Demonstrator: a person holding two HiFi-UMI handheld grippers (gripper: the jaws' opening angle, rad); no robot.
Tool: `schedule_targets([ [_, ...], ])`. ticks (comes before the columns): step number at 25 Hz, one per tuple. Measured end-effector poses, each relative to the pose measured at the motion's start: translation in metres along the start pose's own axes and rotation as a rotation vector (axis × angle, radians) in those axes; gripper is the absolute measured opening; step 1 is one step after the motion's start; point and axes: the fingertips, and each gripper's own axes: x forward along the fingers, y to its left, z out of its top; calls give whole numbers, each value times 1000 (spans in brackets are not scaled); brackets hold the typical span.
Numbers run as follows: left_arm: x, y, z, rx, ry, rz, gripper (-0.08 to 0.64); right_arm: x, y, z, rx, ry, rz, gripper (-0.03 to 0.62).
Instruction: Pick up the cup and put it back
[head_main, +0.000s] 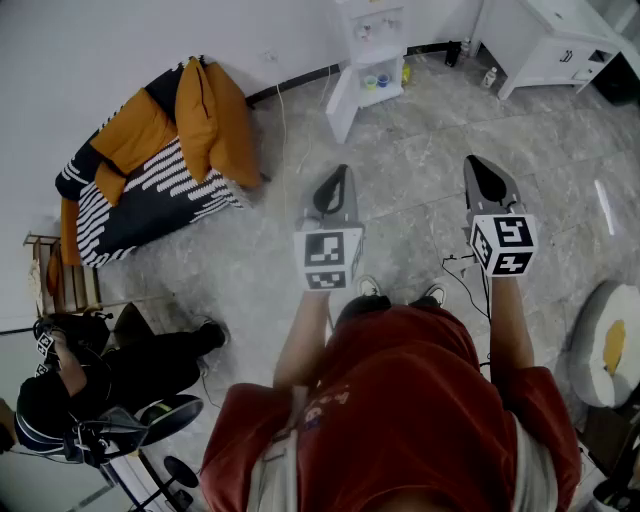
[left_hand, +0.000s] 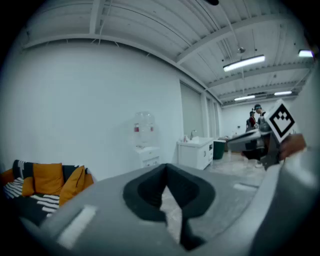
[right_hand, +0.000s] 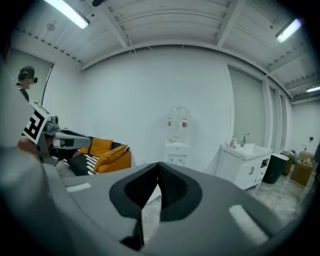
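Observation:
Small coloured cups (head_main: 372, 83) stand in the open lower compartment of a white water dispenser (head_main: 368, 45) against the far wall; which one the task means I cannot tell. Both grippers hang in mid-air over the grey floor, well short of the dispenser. My left gripper (head_main: 336, 178) is shut and holds nothing. My right gripper (head_main: 479, 164) is level with it to the right, jaws together, also with nothing in it. In the left gripper view the dispenser (left_hand: 145, 142) rises beyond the jaw tips (left_hand: 166, 166); in the right gripper view the dispenser (right_hand: 178, 137) lies straight ahead of the tips (right_hand: 159, 165).
A sofa (head_main: 130, 190) with orange cushions stands left of the dispenser. A white sink cabinet (head_main: 560, 45) is at the far right. A person in dark clothes (head_main: 100, 375) sits at the lower left. A thin cable (head_main: 462, 268) lies on the floor by my feet.

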Motion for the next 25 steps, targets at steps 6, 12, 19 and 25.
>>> schedule_targets([
  [6,-3,34,-4,10,-3,-15,0,23,27,0,24,-8,-5,2],
  [12,-6,59,-7,0,-14,-30,0,38,49,-3,40,15,-19,2],
  [19,5,68,-16,-20,3,-47,0,46,46,-10,73,42,-42,0],
  [25,35,66,-30,-44,38,-26,0,65,23,-32,96,76,-26,0],
])
